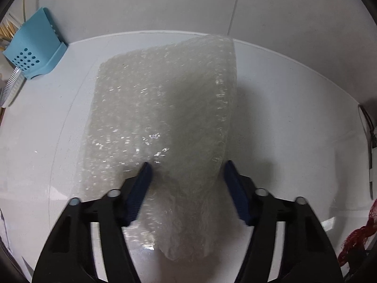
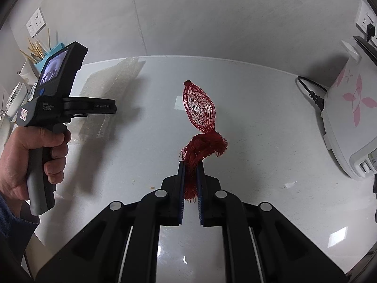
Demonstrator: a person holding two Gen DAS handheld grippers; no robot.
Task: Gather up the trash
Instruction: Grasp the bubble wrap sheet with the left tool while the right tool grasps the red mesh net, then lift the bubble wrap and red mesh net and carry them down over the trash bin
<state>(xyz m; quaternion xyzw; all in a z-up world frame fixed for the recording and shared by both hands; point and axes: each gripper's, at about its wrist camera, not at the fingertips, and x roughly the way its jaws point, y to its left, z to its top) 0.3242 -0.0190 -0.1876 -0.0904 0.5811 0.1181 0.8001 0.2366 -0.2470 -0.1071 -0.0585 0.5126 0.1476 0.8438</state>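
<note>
Half the bubble wrap (image 1: 165,108) behind left tongs (image 1: 186,167).

Right claw (image 2: 191,165) pinches red net bag (image 2: 200,115).

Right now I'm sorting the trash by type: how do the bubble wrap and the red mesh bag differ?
The bubble wrap is a clear, broad sheet; the red mesh bag is a narrow, twisted net. The bubble wrap sits between the left gripper's blue pads, which stand apart; the mesh bag is pinched in the shut right gripper. Both are soft packaging lifted partly off the white counter.
</note>
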